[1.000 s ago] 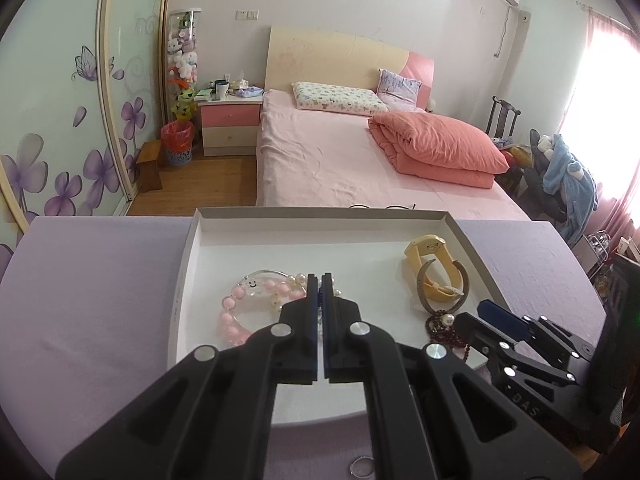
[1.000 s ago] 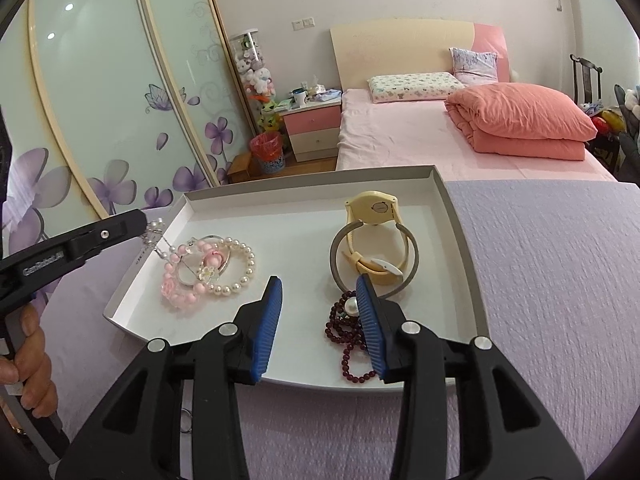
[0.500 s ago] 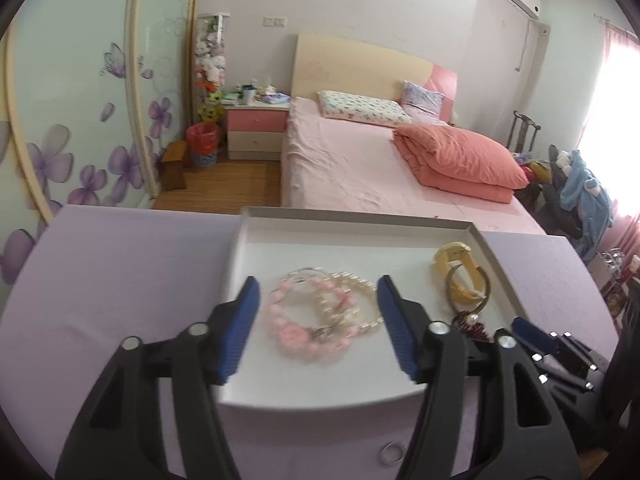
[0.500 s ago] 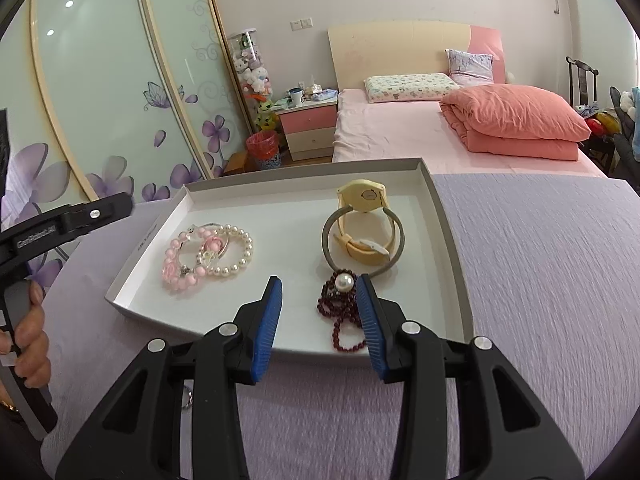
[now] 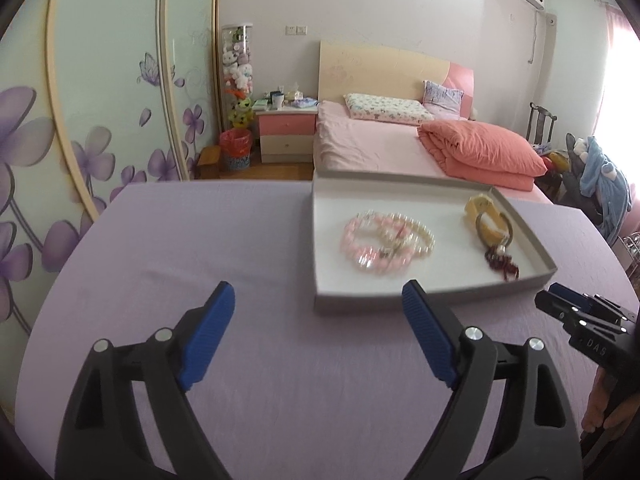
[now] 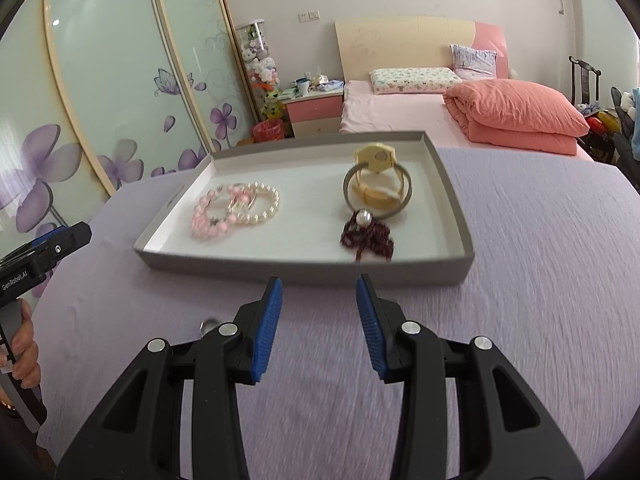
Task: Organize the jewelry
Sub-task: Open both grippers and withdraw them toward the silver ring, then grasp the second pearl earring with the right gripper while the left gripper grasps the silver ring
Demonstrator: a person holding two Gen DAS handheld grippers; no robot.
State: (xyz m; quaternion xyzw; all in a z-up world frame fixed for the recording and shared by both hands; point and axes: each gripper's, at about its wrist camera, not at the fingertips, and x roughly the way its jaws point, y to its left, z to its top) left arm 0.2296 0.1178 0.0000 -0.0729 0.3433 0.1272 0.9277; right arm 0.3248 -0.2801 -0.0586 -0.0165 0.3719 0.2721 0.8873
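Note:
A grey-rimmed white tray sits on the purple table. It holds pink and pearl bead bracelets, a yellow watch with a grey bangle and a dark red bead string with a pearl. My left gripper is open and empty, before the tray's near left corner. My right gripper is open and empty, just short of the tray's near wall. A small metal ring lies on the cloth left of the right gripper.
The purple tablecloth spreads left of the tray. The right gripper's tip shows at the right of the left wrist view; the left gripper shows at the left of the right wrist view. A pink bed stands beyond the table.
My left gripper opened, leaving the bead bracelets in the tray, and pulled back to the left. My right gripper pulled back from over the tray to in front of it.

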